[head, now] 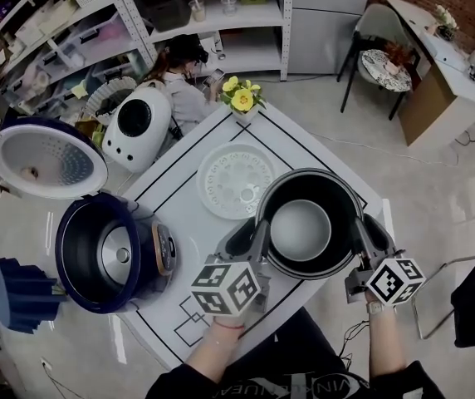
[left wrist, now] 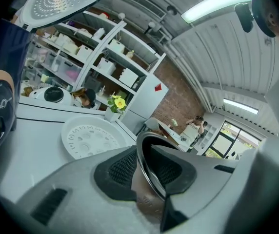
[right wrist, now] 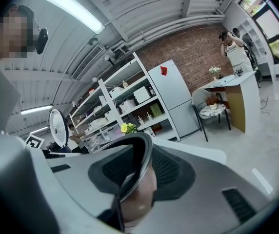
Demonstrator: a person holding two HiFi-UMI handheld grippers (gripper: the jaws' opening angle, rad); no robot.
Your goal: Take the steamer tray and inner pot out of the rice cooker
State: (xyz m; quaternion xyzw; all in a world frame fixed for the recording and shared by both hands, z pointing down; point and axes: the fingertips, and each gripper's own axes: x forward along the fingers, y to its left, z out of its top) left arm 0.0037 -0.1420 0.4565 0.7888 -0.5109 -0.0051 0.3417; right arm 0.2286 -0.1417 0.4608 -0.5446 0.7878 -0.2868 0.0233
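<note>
Lettering first: white print on the brown front panel of the rice cooker [head: 75,248], caught in the left gripper view, too warped to read with any trust; faint stamped marks on the outer wall of the inner pot [head: 301,229], too blurred to make out; black-and-white square markers on the two cubes [head: 225,288], no words. By count: one rice cooker, one inner pot, one steamer tray [head: 236,181], two grippers with one cube apiece, one vase of yellow flowers [head: 242,98]. Left gripper [head: 252,233]: stands partly closed and pinches the pot's left rim, one dark ribbed pad inside the wall, the other outside. Right gripper [head: 367,233]: likewise partly closed, clamps the opposite rim with the metal edge between its pads. Inner pot: out of the cooker, upright, held between the two grippers over the near right part of the white table [head: 171,181], just beside the steamer tray; cannot tell whether touching the tabletop; shows a bare grey floor inside. Steamer tray: lies flat on the table between the pot and the flowers, round, white, dotted with holes. Rice cooker: sits at the table's left edge, lid [head: 46,160] tipped open, round metal heating plate [head: 117,254] showing at the bottom.
</note>
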